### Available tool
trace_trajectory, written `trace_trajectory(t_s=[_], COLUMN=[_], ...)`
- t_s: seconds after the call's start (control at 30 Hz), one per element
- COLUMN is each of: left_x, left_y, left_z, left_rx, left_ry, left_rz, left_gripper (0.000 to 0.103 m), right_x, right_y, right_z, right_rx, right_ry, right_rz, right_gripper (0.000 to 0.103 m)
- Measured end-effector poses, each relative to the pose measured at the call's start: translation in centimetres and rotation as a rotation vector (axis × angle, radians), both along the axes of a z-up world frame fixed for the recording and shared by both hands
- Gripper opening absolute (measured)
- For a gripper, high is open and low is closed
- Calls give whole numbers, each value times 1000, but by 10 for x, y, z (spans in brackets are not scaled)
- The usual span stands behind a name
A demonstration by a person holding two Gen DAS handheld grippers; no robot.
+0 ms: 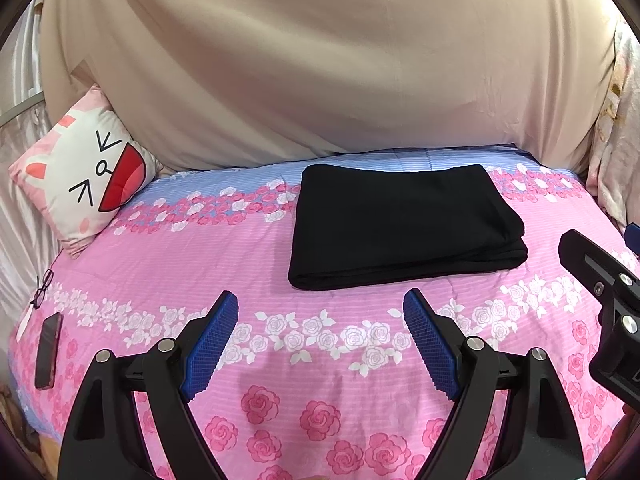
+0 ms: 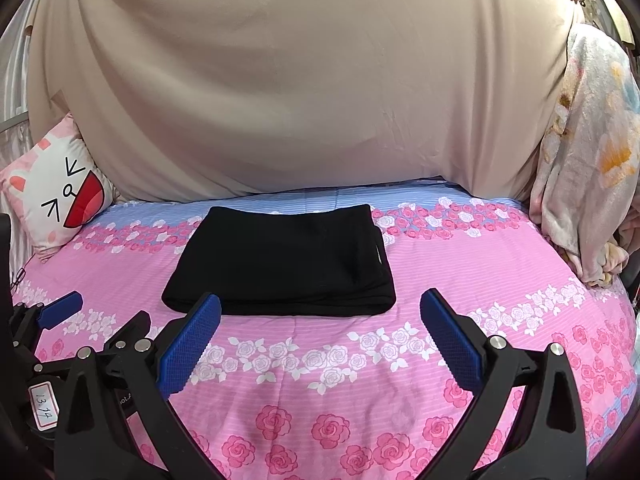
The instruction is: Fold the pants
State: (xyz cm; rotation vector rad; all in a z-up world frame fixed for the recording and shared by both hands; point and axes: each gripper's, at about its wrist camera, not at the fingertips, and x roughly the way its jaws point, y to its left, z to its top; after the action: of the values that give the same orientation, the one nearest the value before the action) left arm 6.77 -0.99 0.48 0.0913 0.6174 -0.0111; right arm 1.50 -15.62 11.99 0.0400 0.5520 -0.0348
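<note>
Folded pants (image 1: 404,226) lie on bedspread (image 1: 320,392); both grippers apparently empty.

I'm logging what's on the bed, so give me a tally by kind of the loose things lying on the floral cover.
Folded black pants: 1
Cartoon-face cushion: 1
Eyeglasses: 1
Phone: 1
Total: 4
</note>
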Motion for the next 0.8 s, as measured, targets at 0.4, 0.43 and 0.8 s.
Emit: trace_trajectory(t_s=[0.4, 0.43, 0.8], left_x=[-1, -1, 0], left_y=[2, 3, 1], left_z=[-1, 0, 0], left_rx=[-1, -1, 1], left_ry=[5, 6, 6], left_rz=[6, 5, 8], left_gripper=[82, 82, 82], right_x=[2, 2, 3], right_y=[-3, -3, -5], right_z=[0, 0, -1], right_rx=[0, 1, 2], right_ry=[4, 5, 5], right_rz=[22, 23, 20], right_gripper=[98, 98, 98])
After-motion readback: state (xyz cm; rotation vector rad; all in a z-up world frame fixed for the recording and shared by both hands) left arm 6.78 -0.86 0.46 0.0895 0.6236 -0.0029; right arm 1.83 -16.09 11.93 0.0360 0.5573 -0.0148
